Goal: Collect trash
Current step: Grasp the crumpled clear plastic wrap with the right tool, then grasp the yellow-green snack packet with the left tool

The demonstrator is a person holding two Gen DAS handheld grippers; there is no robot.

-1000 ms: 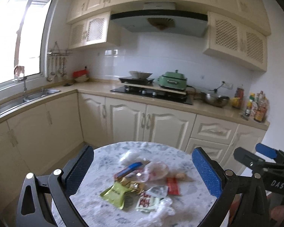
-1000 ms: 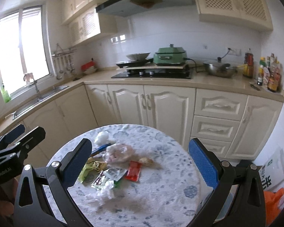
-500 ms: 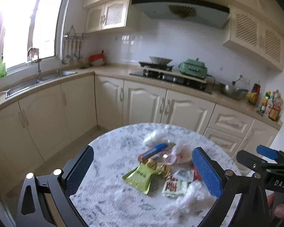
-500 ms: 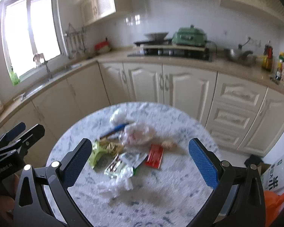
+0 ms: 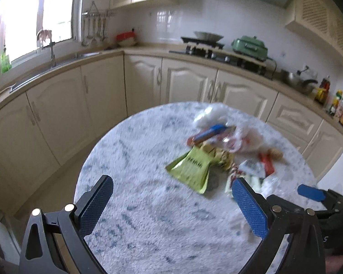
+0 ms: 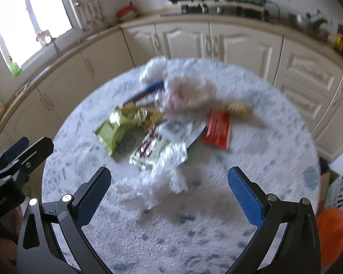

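Trash: loose heap of wrappers (image 6: 162,123) on round marble-patterned table (image 6: 217,239), nothing collected yet.
Change: both cameras now closer and tilted down onto the heap versus a second ago; approach under way, frames blurred.
Right gripper (image 6: 169,196): blue-padded fingers wide apart, empty, crumpled white tissue (image 6: 153,187) just ahead between them.
Left gripper (image 5: 171,205): fingers spread, empty, short of yellow-green foil snack pouch (image 5: 192,169).
Beyond: red flat sachet (image 6: 217,127), clear plastic bag (image 6: 187,93), blue-and-orange bar wrapper (image 5: 208,132).
Far: cream kitchen cabinets (image 5: 183,82).
Meaning: first pick likely the tissue.

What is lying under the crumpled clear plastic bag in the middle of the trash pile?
Under the clear plastic bag, a blue wrapper sticks out at its left, on the round table. The bag covers the wrapper's other end, and blur hides anything else beneath.
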